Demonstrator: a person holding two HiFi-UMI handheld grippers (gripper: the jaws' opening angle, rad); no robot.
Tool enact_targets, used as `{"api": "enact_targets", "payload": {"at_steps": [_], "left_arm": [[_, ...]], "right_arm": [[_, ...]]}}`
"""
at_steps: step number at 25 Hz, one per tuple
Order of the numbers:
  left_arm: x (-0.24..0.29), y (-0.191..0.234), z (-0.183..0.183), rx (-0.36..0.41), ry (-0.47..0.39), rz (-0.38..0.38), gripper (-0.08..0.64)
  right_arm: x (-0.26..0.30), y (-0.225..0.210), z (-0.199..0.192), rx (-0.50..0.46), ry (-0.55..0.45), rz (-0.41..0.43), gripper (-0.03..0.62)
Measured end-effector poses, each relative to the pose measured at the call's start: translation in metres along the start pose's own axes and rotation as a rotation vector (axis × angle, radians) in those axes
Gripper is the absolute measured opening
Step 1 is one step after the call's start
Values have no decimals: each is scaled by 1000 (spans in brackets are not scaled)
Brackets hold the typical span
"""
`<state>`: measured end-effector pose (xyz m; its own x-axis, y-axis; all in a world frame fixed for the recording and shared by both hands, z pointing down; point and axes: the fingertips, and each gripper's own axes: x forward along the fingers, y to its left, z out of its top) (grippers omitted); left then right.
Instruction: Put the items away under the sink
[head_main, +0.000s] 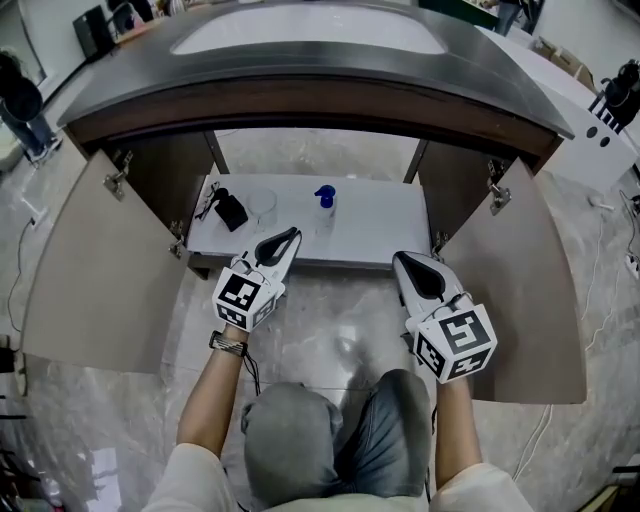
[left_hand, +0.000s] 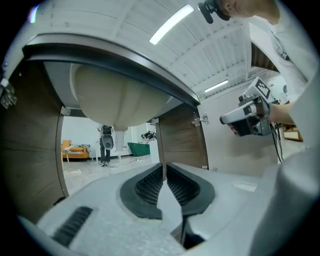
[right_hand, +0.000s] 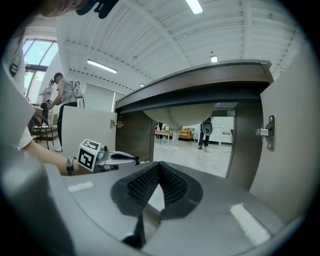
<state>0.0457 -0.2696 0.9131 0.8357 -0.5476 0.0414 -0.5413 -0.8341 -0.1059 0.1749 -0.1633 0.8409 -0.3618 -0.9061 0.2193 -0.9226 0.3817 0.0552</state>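
Under the sink (head_main: 320, 55) the cabinet stands open, and its white shelf (head_main: 380, 225) holds a black item (head_main: 230, 210), a clear glass container (head_main: 262, 205) and a clear bottle with a blue cap (head_main: 324, 200). My left gripper (head_main: 290, 234) hovers at the shelf's front edge, just in front of the glass container. Its jaws (left_hand: 163, 166) are shut with nothing between them. Near the shelf's right front corner, my right gripper (head_main: 400, 258) is also shut and empty (right_hand: 158, 164). Each gripper shows in the other's view: the right one (left_hand: 240, 122) and the left one (right_hand: 127, 157).
Both cabinet doors are swung wide, the left door (head_main: 100, 270) and the right door (head_main: 520, 290). The basin's underside (left_hand: 115, 95) hangs over the shelf. The person's knees (head_main: 330, 440) are on the marble floor in front. People stand in the room beyond the open back.
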Motion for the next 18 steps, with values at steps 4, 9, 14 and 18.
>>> {"api": "enact_targets", "payload": {"at_steps": [4, 9, 14, 18], "left_arm": [[-21, -2, 27, 14, -2, 18, 17], [-45, -16, 63, 30, -31, 21, 9], [-65, -24, 81, 27, -31, 23, 6], [-76, -28, 90, 30, -24, 27, 6]], "right_arm": [[6, 8, 11, 7, -17, 28, 6], [7, 14, 25, -2, -35, 53, 6], [6, 19, 32, -2, -46, 65, 6], [4, 28, 39, -27, -41, 89, 6]]}}
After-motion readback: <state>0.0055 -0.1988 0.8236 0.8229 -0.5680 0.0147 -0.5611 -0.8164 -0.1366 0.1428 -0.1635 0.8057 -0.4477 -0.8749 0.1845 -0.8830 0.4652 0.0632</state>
